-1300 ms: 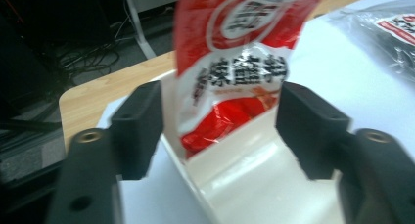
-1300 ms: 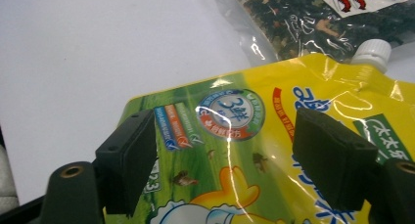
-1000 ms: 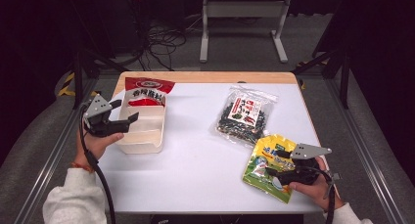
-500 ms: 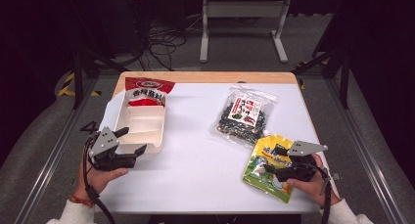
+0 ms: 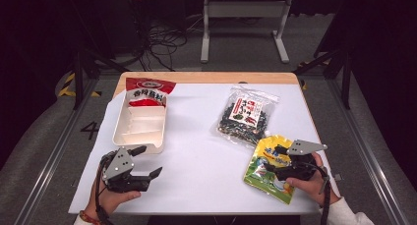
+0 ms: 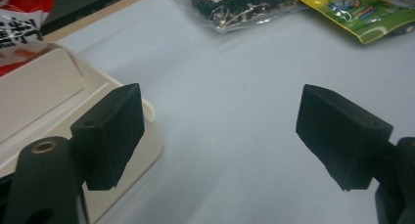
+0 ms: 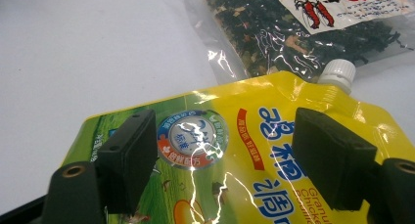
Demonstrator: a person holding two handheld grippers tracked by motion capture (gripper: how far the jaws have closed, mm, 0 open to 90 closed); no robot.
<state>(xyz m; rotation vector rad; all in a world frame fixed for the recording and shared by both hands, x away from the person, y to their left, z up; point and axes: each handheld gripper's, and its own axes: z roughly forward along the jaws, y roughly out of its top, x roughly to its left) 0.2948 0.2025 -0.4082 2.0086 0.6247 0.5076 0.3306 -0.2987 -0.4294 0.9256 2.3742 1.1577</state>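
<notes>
My right claw sits low over the yellow pouch at the near right corner of the white surface. In the right gripper view its jaws stand spread, one to each side of the pouch's printed face, and I cannot tell whether the pads touch the foil. The pouch lies flat, and its white screw cap points toward the clear bag of dark dried bits just beyond it. That bag lies on the right half of the surface, its near edge just beside the pouch's top.

My left claw hovers at the near left of the surface, jaws spread with nothing between them but bare white surface. One jaw is close to the near end of the cream tray. In the left gripper view the tray's rim runs behind that jaw. A red and white packet rests in the tray's far end.
</notes>
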